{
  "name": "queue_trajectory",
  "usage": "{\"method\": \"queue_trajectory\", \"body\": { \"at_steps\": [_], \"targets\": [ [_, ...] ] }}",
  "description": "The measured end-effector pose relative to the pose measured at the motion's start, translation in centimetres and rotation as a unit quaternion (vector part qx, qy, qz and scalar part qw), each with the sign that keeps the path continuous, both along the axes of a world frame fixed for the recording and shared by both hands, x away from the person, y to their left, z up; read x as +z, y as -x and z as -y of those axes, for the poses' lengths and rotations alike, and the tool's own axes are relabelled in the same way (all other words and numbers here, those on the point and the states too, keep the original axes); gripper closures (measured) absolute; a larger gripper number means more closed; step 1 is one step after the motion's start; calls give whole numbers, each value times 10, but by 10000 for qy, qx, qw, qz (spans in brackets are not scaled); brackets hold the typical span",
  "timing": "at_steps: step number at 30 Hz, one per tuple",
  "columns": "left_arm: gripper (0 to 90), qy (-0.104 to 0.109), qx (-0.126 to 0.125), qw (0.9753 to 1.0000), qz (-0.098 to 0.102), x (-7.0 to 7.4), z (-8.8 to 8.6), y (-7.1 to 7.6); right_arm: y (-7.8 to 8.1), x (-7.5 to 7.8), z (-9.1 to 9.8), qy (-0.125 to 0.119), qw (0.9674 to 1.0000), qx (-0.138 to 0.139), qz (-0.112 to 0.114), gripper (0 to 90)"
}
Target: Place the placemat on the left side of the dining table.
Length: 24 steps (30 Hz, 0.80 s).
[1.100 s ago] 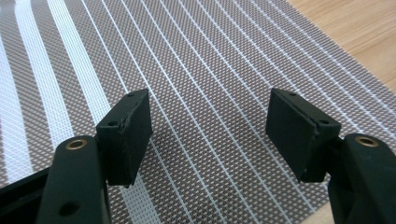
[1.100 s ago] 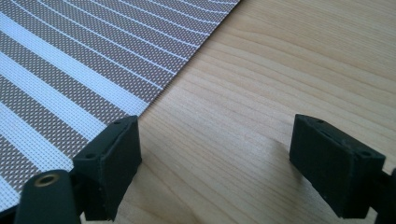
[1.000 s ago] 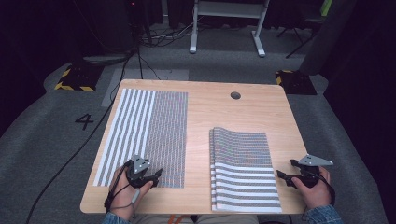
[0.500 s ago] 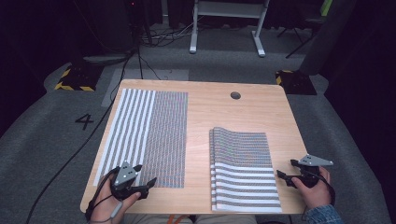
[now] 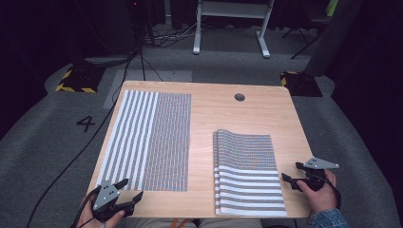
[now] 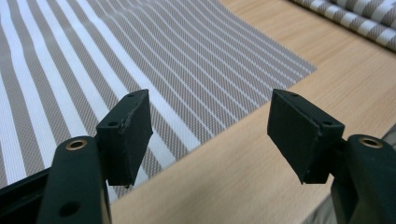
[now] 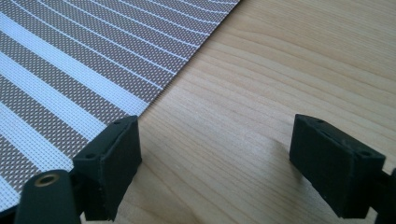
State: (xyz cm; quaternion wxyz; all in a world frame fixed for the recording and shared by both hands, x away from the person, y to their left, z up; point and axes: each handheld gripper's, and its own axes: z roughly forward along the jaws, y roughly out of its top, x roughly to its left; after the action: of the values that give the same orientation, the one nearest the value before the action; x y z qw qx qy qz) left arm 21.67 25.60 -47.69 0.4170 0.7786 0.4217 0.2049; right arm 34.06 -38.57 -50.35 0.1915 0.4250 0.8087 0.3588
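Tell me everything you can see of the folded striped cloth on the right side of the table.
The folded cloth looks like woven mesh, grey-brown with white stripes: fine ones on its far half, broad ones near the person. It lies flat in stacked layers on the wooden table, reaching almost to the near edge. The right gripper, open, sits just beside its right edge.

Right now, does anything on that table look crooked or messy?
Mostly tidy. The flat striped placemat lies square on the wooden table. The folded stack of placemats is slightly uneven: its far edge bulges up, and its near end reaches the table's front edge. Both grippers are open, holding nothing.
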Motion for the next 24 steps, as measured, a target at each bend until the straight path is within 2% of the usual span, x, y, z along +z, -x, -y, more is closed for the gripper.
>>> {"method": "queue_trajectory", "body": {
  "at_steps": [3,6,11,13,14,16,19,20,24],
  "targets": [
    [312,-58,70,10000,22,-6,-4,3,0,0,0,0,10000,2,-1,164],
    [312,-89,76,9999,-46,-12,-8,5,0,0,0,0,10000,1,-1,163],
    [312,-112,57,9999,110,-20,-13,10,0,0,0,-1,10000,1,-1,163],
    [313,3,68,9999,126,-25,-15,12,0,0,0,-2,10000,1,-2,164],
    [313,-3,85,9999,140,-27,-16,13,0,0,0,-2,10000,1,-1,163],
    [315,33,37,10000,18,-32,-16,14,0,0,0,-2,10000,1,-3,164],
    [318,-96,28,9998,-182,-37,-18,14,0,0,0,-1,10000,1,-2,163],
    [319,-167,14,9997,-185,-38,-18,14,0,0,0,-1,10000,1,-1,164],
    [318,-111,2,9998,-164,-38,-18,15,0,0,0,-1,10000,1,0,164]
  ]
}}
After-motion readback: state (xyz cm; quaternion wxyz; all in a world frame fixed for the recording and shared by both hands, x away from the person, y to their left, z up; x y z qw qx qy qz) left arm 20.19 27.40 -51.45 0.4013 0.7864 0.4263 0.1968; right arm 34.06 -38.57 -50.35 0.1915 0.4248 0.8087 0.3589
